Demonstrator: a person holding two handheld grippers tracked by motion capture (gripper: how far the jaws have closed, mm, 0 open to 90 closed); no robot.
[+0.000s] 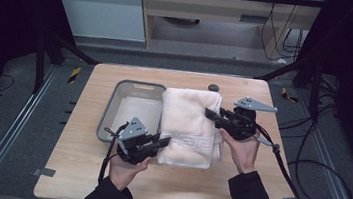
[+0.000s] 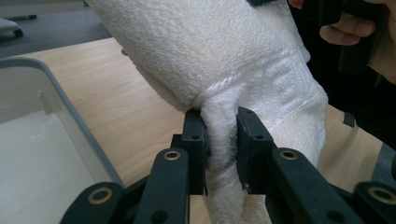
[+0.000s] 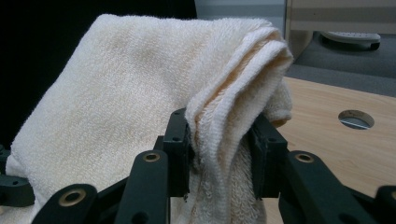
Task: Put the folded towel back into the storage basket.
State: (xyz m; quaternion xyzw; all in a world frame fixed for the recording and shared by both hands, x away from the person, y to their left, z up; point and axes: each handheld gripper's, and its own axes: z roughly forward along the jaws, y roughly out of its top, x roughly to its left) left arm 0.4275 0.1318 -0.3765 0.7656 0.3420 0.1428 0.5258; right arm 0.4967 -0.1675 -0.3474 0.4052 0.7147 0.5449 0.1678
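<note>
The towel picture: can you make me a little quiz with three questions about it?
1. True or false: the left tool is shut on the folded towel.
2. What lies just beside the towel? A) a grey tray B) a red cup C) a book
3. Fill in: the right tool pinches the towel's ____ edge, seen from the high view.

Key
1. True; the towel is squeezed between its jaws in the left gripper view.
2. A, the grey tray.
3. Right.
</note>
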